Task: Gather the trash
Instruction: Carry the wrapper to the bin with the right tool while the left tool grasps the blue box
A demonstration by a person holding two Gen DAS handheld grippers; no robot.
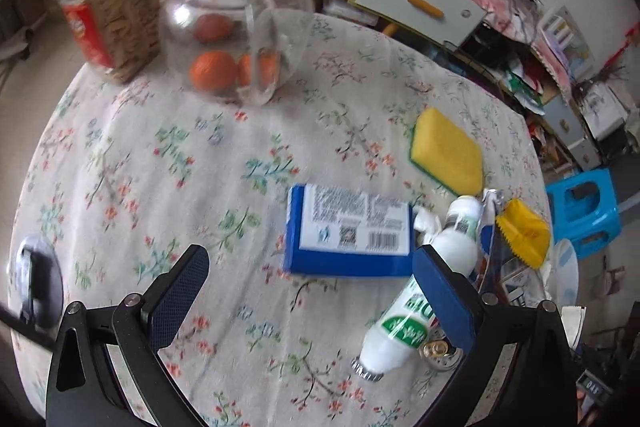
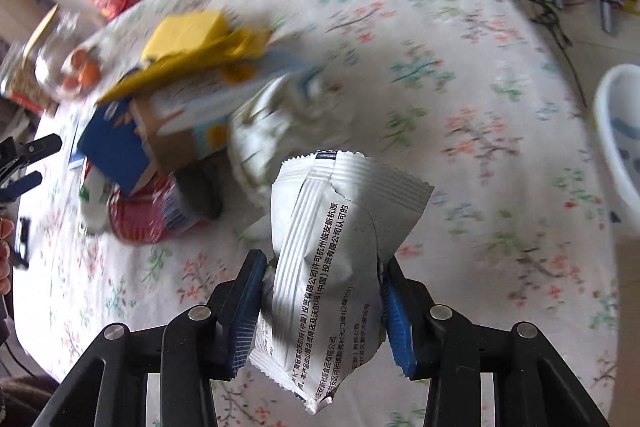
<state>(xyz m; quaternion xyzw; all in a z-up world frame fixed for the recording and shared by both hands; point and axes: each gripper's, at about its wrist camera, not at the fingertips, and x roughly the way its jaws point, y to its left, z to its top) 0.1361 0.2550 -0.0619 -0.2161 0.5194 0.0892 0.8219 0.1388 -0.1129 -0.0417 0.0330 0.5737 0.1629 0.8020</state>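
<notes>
The right gripper (image 2: 320, 311) pinches a crumpled white snack wrapper (image 2: 328, 267) between its blue pads, holding it in the air above the floral tablecloth (image 2: 460, 75); the wrapper's lower end hangs below the fingers and its printed text is partly legible, though the pinched middle is hidden by the pads. Behind it the right wrist view is heavily blurred: a heap of trash lies there, in which a blue carton (image 2: 116, 147), a yellow sponge (image 2: 188, 31) and a white crumpled bag (image 2: 276, 115) can be made out, but the edges smear together and what lies under the carton cannot be told. A white bin or bowl (image 2: 616, 131) is cut off by the right edge of that view. The left gripper (image 1: 312, 287) is spread wide with nothing between its fingers, poised above the cloth near a blue box (image 1: 352, 231) lying label-up. Its right finger covers part of a white bottle (image 1: 432, 291) with a green label, which lies on its side just beside the box. Past the bottle sit a yellow wrapper (image 1: 524, 235) and foil scraps that are too jumbled to sort out. A glass jar (image 1: 236, 23) holding orange fruit stands at the far side, next to a blurred plastic jar (image 1: 108, 15).
</notes>
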